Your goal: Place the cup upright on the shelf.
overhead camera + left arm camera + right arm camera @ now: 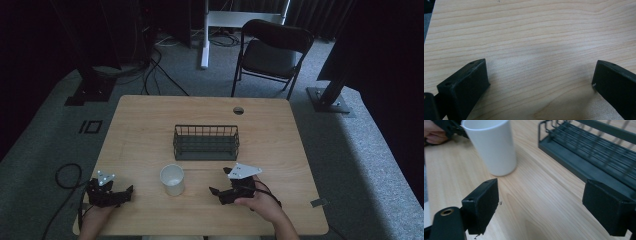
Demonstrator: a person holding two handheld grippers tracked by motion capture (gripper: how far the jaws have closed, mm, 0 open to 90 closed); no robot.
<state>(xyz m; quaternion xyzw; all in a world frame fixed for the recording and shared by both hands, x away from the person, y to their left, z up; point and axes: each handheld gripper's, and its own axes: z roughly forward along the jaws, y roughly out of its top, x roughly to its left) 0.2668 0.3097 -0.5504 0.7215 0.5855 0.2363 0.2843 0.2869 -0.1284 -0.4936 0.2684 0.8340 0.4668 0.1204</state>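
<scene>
A white cup (172,179) stands upright near the table's front edge, and in the right gripper view the cup (492,147) is ahead and to the left of the jaws. A dark wire basket (206,127) sits at the table's middle; the basket (584,152) appears at the upper right there. My right gripper (220,181) rests right of the cup, open, jaws pointing left toward it. Between the wide jaws of the right gripper (541,202) is bare wood. My left gripper (126,194) lies left of the cup. The left gripper (540,75) is open over bare tabletop.
The wooden table (150,125) has a round cable hole (238,110) at its back edge. A black folding chair (272,52) stands behind it. Cables (67,175) trail off the left side. A hand (434,133) shows beyond the cup.
</scene>
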